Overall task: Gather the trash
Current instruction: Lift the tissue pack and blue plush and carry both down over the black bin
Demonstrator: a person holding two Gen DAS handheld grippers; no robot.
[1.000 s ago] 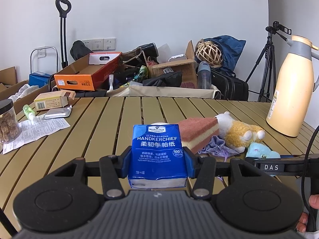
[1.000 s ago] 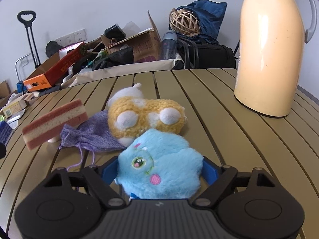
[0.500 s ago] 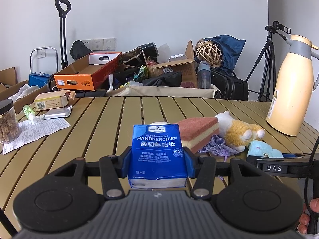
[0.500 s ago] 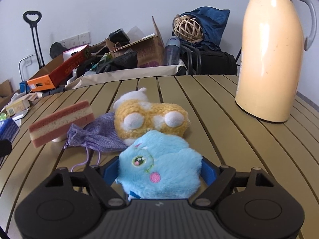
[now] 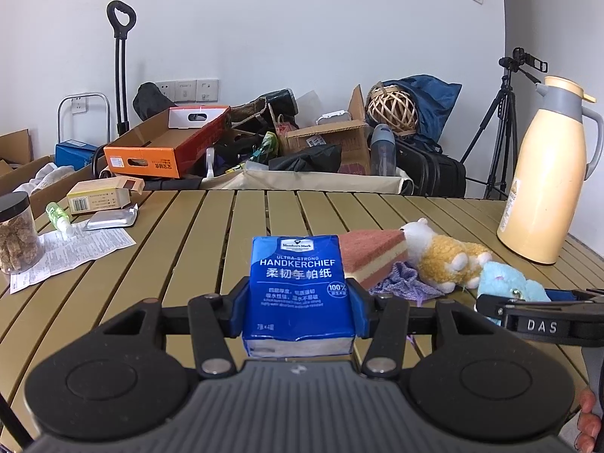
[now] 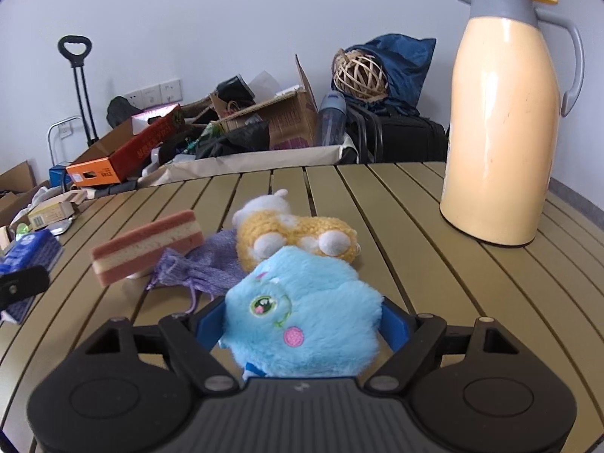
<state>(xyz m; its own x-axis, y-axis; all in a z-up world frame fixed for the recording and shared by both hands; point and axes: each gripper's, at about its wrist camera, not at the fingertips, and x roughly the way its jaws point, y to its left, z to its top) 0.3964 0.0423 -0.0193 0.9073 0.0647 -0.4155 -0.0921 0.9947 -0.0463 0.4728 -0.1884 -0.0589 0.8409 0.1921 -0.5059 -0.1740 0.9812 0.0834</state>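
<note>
**Both claws loaded, trash pile still sitting on the table**

The left gripper (image 5: 298,311) is clamped on a blue handkerchief tissue pack (image 5: 298,294), blue pads pressed into both sides, pack upright with the label facing the camera. The right gripper (image 6: 302,326) has a fluffy blue plush toy (image 6: 302,313) squeezed between its pads, and the toy bulges out over the fingers.

Just past the blue plush is a yellow plush toy (image 6: 298,236) lying on a purple drawstring pouch (image 6: 192,268). Next to that sits a pink-and-cream sponge (image 6: 147,243), tilted up at one end. All of this is on the slatted wooden table (image 6: 415,283). A big cream thermos jug (image 6: 502,120) stands off to the right. Over on the far left there's a jar (image 5: 17,234), a paper leaflet (image 5: 71,249) and a small carton (image 5: 100,196).
</note>
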